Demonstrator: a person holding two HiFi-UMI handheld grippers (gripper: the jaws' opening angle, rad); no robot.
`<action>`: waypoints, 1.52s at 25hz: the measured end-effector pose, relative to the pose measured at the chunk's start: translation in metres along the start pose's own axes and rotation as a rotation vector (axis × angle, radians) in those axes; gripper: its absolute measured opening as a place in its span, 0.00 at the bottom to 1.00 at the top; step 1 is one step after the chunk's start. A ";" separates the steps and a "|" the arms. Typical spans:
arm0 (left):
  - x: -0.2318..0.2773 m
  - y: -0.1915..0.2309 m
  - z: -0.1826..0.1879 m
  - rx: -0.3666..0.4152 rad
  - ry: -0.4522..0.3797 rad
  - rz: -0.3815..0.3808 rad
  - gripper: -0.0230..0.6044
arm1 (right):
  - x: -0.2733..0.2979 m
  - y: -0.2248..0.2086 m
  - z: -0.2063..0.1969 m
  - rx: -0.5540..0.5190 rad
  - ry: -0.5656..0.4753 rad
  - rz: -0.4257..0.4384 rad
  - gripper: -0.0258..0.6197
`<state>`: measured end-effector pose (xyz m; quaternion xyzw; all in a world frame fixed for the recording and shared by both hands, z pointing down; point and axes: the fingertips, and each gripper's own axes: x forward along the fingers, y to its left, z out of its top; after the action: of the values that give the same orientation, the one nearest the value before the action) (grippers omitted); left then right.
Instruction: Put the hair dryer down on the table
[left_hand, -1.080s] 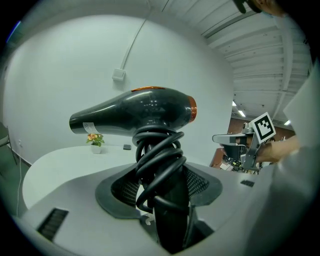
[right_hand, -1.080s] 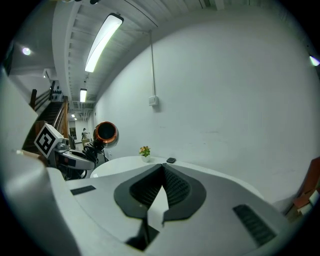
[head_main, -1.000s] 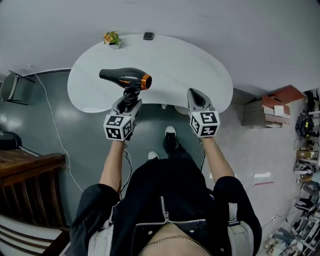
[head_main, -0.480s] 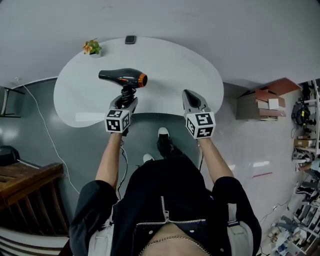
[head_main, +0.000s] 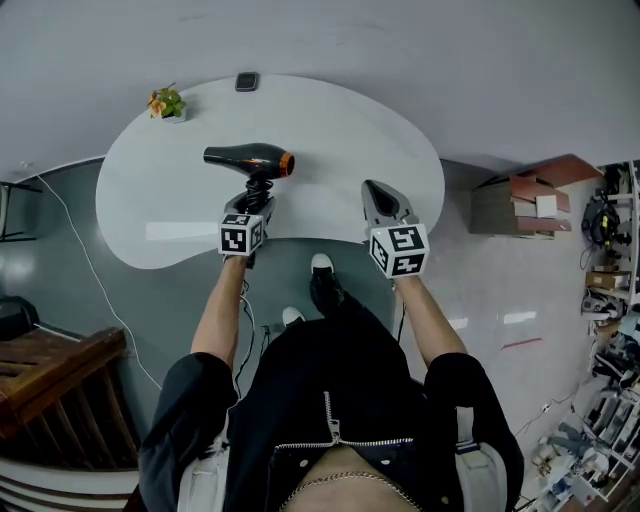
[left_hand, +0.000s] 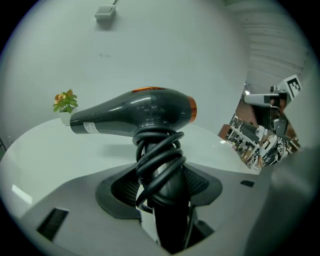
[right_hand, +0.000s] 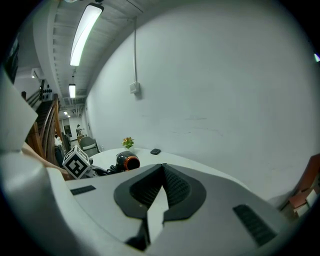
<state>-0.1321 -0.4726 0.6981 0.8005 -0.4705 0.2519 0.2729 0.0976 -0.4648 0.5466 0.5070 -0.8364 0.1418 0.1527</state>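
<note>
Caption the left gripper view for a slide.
Left gripper holding a black hair dryer by its cord-wrapped handle over the white table.

1. The bench (head_main: 330, 130) is a white, glossy top with a rounded, bean-like outline, its far edge close to the pale wall.
2. A small potted plant (head_main: 166, 102) with orange and yellow flowers stands upright at the far left corner of the bench.
3. A dark flat device (head_main: 246, 81), too small to identify, lies near the far edge, well apart from the plant.
4. The grey floor (head_main: 150, 300) beneath carries a thin white cable (head_main: 100, 290) on the left and stacked cardboard boxes (head_main: 520, 205) on the right.
</note>
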 end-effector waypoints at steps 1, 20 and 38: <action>0.004 0.000 -0.002 -0.003 0.009 0.002 0.43 | 0.002 -0.002 -0.002 0.001 0.005 0.000 0.05; 0.051 0.001 -0.060 0.018 0.185 0.041 0.43 | 0.014 -0.021 -0.028 0.025 0.076 -0.016 0.05; 0.082 0.006 -0.033 0.027 0.262 0.085 0.43 | 0.014 -0.020 -0.041 0.043 0.099 -0.012 0.05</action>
<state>-0.1070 -0.5028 0.7770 0.7437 -0.4606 0.3721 0.3103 0.1141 -0.4692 0.5919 0.5076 -0.8215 0.1839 0.1839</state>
